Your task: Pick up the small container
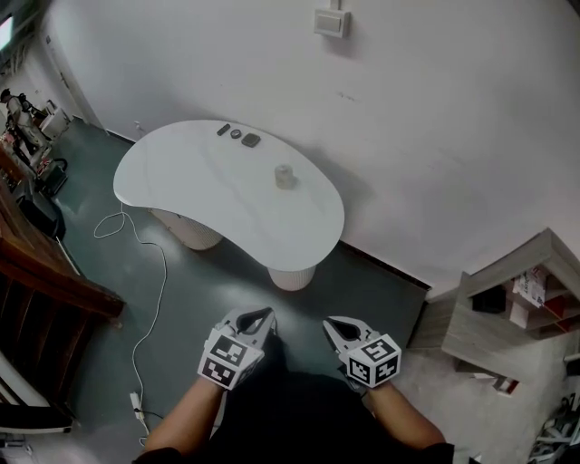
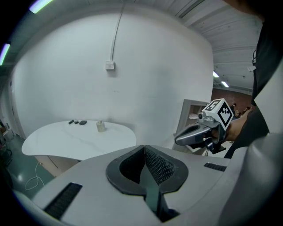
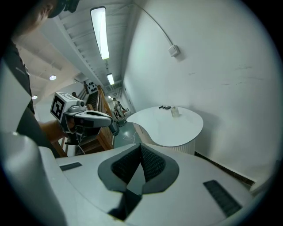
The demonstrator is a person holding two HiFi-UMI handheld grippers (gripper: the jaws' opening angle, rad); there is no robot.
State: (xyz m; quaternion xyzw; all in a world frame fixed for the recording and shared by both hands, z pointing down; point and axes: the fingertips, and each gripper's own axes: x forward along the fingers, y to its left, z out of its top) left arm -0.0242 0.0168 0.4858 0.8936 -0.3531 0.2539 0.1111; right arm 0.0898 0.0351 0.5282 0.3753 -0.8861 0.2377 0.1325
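Left tongs (image 1: pixel 263 315), right tongs (image 1: pixel 330 323), both pressed together empty, small container (image 1: pixel 285 176) on table (image 1: pixel 181 177)

A bare, workaday room, more test space or workshop than home. In the head view a white kidney-shaped bench on ribbed pedestal feet (image 1: pixel 208 181) stands at 11 o'clock against a plain white wall (image 1: pixel 453 136). A surface-mounted white wall box (image 1: pixel 332 22) sits at 12 o'clock. Across the grey-green painted floor (image 1: pixel 199 290) a loose white cable (image 1: pixel 167 272) runs to a power strip (image 1: pixel 138 401) at 7 o'clock. A pale wooden open shelf unit (image 1: pixel 480 335) holding boxes sits at 4 o'clock, and dark wooden furniture (image 1: pixel 63 276) at 9 o'clock. The right gripper view shows a long fluorescent tube light (image 3: pixel 100 32) on a slatted ceiling (image 3: pixel 73 42).
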